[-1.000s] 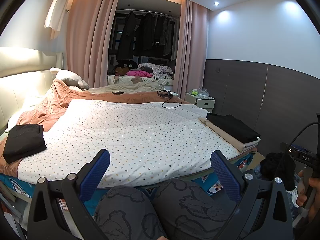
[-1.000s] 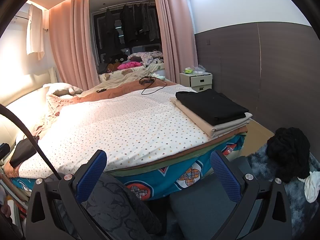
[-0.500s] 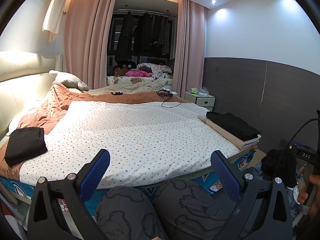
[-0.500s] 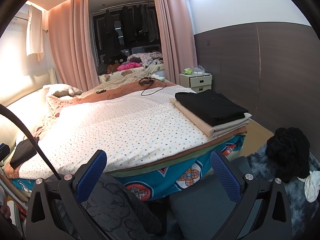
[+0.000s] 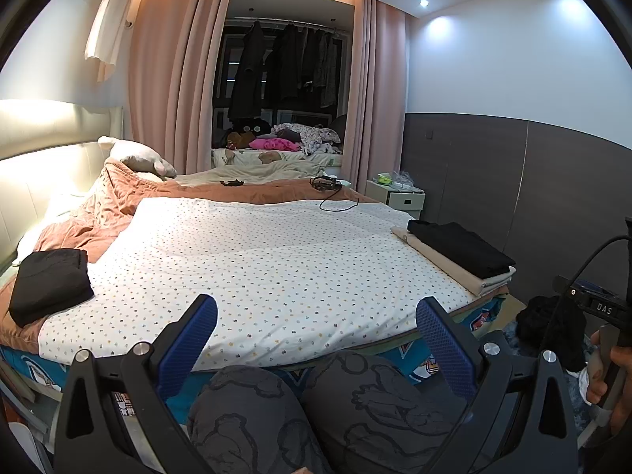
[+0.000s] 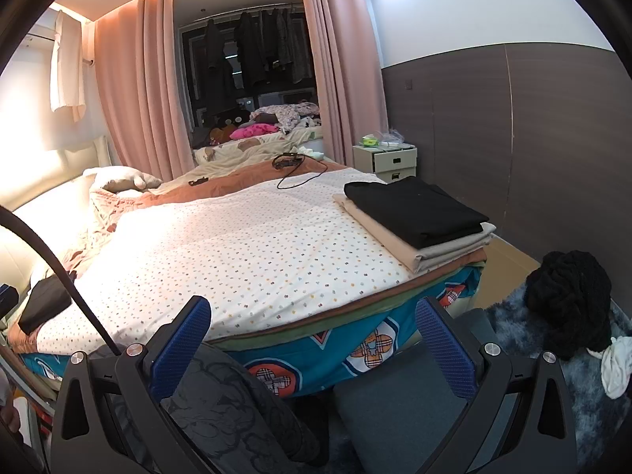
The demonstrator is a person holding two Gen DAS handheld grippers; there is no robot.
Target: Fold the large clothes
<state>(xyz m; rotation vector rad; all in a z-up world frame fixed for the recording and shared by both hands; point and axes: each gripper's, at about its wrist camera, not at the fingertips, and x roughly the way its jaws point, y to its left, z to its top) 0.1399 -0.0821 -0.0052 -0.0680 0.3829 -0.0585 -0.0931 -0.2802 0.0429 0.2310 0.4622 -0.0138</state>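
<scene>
A bed with a dotted white sheet [image 5: 276,260] [image 6: 245,252] fills both views. At its right edge lies a stack of folded clothes, black on beige [image 5: 458,252] [image 6: 418,217]. A folded black garment [image 5: 49,280] [image 6: 43,304] rests at the left edge. A crumpled black garment [image 6: 568,300] [image 5: 553,331] lies on the floor to the right. My left gripper [image 5: 316,335] is open and empty above the person's knees [image 5: 316,407], short of the bed. My right gripper [image 6: 312,331] is open and empty too, in front of the bed's blue side.
A brown quilt [image 5: 118,205] and pillow [image 5: 138,156] lie bunched toward the headboard. A cable and small devices [image 5: 328,185] sit at the far edge. A nightstand [image 6: 387,158] stands by the dark wall. A grey stool [image 6: 399,395] and a white cloth [image 6: 616,367] are on the rug.
The left wrist view has tilted slightly upward, so the bed sits a little lower in frame. The right wrist view is nearly unchanged. Both grippers stay open.
</scene>
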